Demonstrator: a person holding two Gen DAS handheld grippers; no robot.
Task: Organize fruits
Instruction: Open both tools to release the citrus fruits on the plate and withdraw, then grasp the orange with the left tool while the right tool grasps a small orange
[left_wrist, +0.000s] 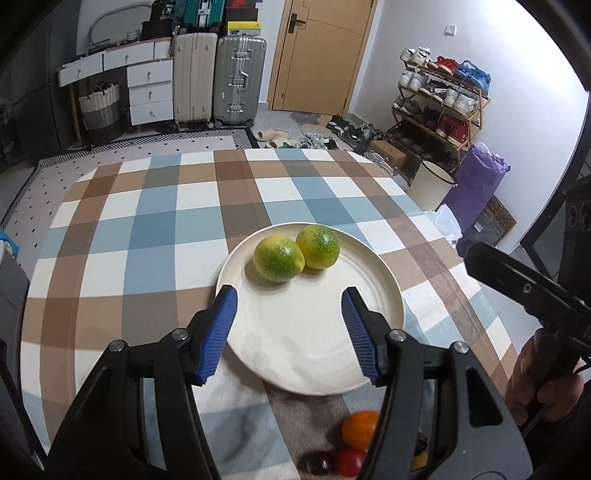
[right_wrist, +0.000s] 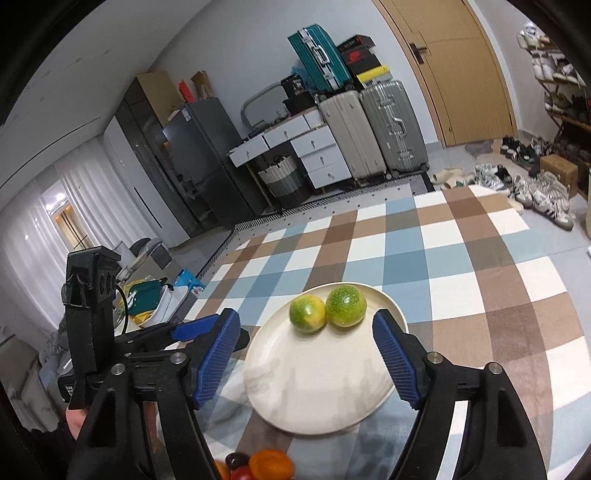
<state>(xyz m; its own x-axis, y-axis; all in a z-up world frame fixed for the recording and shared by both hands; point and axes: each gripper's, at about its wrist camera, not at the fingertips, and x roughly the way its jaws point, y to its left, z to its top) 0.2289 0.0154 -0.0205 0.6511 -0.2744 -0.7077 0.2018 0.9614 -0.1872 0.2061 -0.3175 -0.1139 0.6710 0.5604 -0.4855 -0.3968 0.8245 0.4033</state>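
1. 2 green citrus fruits (left_wrist: 297, 251) lie touching each other at the far side of the white plate (left_wrist: 388, 295) on the checked table (left_wrist: 147, 221). More fruit waits near the table's near edge, below the plate: an orange fruit (left_wrist: 357, 430), a red one (left_wrist: 349, 461) and a dark one (left_wrist: 318, 462), all partly hidden behind the tong frames.
2. Risk 1, as I judge it: the round fruits already on the plate could roll or be knocked off if a new fruit is dropped against them or a tong tip brushes them.
3. Risk 2: the loose pile sits close to the table edge, so a clumsy reach could push a piece off the table.
4. Risk 3: both tools hover near each other over the same plate, so they could collide.
5. Left tongs (left_wrist: 290, 332): spread wide, holding nothing, above the plate's near half; whether they touch it I cannot tell.
6. Right tongs (right_wrist: 306, 354): also spread wide and holding nothing, above the plate.
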